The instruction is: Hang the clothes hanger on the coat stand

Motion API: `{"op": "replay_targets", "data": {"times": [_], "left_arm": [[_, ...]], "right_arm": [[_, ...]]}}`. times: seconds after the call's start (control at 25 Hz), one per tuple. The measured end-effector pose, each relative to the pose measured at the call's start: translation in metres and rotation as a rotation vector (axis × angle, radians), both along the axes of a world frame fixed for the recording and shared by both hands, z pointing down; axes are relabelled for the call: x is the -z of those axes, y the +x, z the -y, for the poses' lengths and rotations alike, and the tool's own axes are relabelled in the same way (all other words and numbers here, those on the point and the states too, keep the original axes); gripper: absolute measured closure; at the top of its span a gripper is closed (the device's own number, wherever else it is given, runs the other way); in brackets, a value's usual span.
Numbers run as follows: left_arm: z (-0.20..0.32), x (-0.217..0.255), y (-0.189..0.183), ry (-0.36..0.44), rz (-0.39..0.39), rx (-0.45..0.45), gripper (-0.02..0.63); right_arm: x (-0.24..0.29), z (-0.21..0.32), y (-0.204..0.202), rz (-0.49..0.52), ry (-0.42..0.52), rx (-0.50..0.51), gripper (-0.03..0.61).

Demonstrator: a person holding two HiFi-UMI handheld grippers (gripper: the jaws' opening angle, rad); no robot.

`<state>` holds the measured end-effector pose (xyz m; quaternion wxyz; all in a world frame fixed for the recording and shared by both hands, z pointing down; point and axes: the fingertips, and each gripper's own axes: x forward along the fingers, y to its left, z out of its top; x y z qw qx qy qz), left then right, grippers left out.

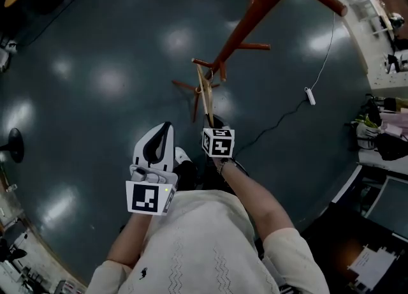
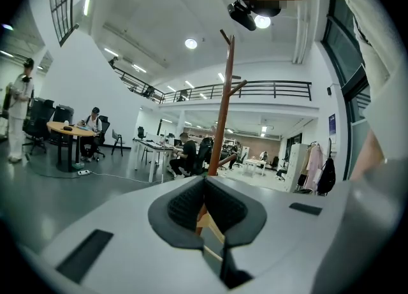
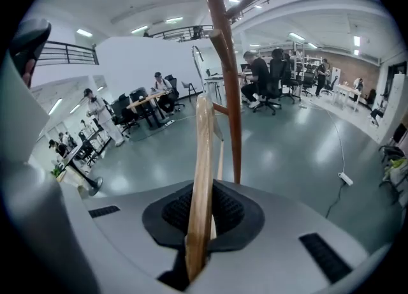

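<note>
The coat stand (image 1: 255, 12) is a reddish-brown wooden pole with angled pegs and spread feet on the dark floor. Its pole also rises ahead in the left gripper view (image 2: 224, 108) and the right gripper view (image 3: 231, 95). My right gripper (image 1: 210, 122) is shut on a light wooden clothes hanger (image 1: 204, 92), which sticks up edge-on between its jaws (image 3: 204, 159), close to the pole. My left gripper (image 1: 167, 127) hovers just left of it, pads meeting at the tips (image 2: 204, 181), nothing held. A piece of the hanger shows through the slit behind the pads.
A white power strip (image 1: 310, 96) on a cable lies on the floor right of the stand. Cluttered desks (image 1: 382, 50) line the right side. A black round base (image 1: 14, 145) stands at the far left. People sit at desks (image 2: 76, 130) farther off.
</note>
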<state>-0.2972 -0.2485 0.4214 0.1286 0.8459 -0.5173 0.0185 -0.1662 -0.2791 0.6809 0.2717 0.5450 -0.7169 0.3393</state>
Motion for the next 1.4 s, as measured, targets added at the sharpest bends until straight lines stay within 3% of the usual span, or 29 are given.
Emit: {"op": "replay_targets", "data": {"times": [0.2,0.52,0.76,1.12,1.4], "left_arm": [[0.0,-0.008,-0.002,-0.019,0.027,0.005,0.601],[0.006,-0.012,0.007,-0.025,0.037,0.002,0.601],[0.006,-0.003,0.01,-0.013,0.044,0.001,0.601],[-0.002,-0.017,0.016,-0.058,0.049,0.005,0.601],[-0.003,-0.016,0.014,-0.016,0.055,0.008,0.601]], "right_arm": [[-0.034,0.021,0.011,-0.007,-0.04,-0.061,0.535],[-0.065,0.038,0.011,-0.021,-0.08,-0.063,0.535],[-0.076,0.057,0.014,-0.02,-0.123,-0.086,0.535],[-0.09,0.057,0.015,-0.002,-0.19,-0.102,0.535],[-0.103,0.054,0.015,0.029,-0.196,-0.123,0.535]]}}
